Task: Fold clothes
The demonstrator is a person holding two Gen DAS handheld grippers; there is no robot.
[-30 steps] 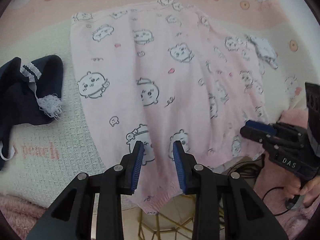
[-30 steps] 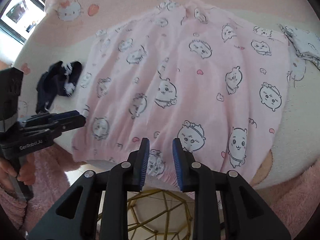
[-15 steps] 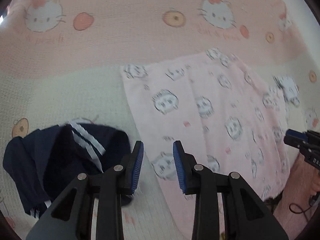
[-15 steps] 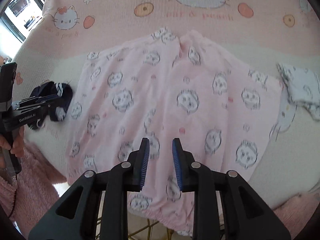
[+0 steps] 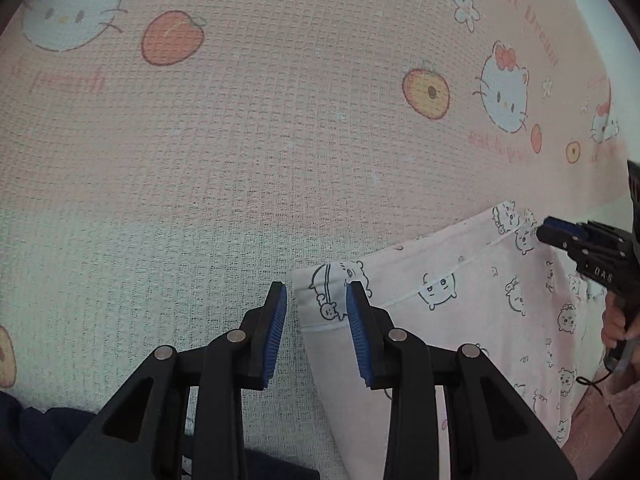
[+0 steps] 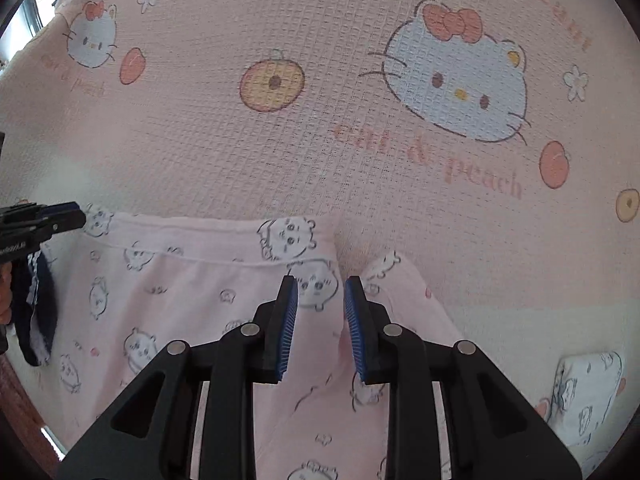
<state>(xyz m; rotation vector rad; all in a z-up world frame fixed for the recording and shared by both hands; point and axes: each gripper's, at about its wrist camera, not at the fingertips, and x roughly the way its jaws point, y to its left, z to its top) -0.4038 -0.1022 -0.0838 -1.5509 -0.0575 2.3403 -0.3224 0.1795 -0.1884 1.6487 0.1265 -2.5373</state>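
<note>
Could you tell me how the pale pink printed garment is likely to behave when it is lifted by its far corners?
The pale pink printed garment lies flat with soft creases, so it is probably floppy and would drape. It looks thin, so likely light. The waffle-textured pink blanket beneath may drag on it slightly.

**Left gripper over the garment's corner**

The left gripper (image 5: 316, 300) hangs, jaws apart, above the hemmed corner of the pink printed garment (image 5: 460, 320), spread on the cartoon-cat blanket (image 5: 240, 140). The right gripper (image 5: 548, 234) reaches over the garment's far edge.
</note>
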